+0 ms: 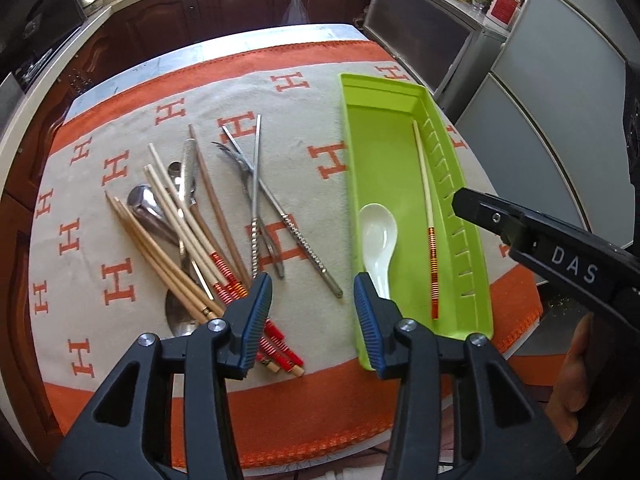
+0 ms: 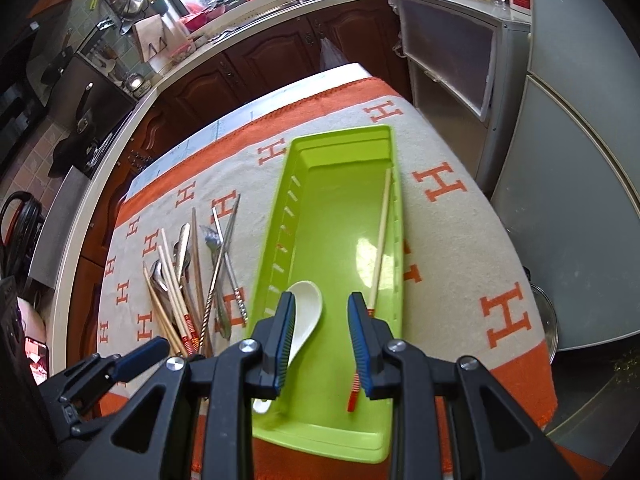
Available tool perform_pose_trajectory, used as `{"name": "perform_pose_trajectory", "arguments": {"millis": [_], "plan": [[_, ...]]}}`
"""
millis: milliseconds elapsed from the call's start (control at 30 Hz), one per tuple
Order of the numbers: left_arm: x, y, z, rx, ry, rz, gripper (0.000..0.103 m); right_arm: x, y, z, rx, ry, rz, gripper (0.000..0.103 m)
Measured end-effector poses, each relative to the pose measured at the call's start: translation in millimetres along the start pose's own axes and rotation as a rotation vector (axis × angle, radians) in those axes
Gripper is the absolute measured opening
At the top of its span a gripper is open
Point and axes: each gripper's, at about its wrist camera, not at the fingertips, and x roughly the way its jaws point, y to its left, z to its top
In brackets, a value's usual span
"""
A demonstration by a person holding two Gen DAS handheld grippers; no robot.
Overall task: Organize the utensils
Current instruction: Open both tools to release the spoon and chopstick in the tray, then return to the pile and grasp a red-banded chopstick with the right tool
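Glossy white ceramic spoon (image 2: 304, 312) and one slim chopstick (image 2: 380, 240) are lying in the lime-green plastic tray (image 2: 340, 448) beneath the right gripper's (image 2: 320, 300) parted, empty ribbed fingers; the left gripper (image 1: 312, 284) is gaping empty too.

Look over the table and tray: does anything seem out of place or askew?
Yes. The utensil pile lies crisscrossed on the cloth, unsorted, while the green tray holds only one white spoon and one lone chopstick.
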Motion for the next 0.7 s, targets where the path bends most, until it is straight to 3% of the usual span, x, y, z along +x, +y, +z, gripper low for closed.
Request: {"name": "perform_pose_trajectory", "arguments": {"millis": [433,700], "plan": [[-25,101,-35,-0.176,-0.016,0.061,0.039,12,70,-15,-0.163,0.042,0.076,0.027],[-15,150,-46,-0.284,0.0,0.025,0.039,28,106,-17,-0.245,0.079,0.097,0.027]]}}
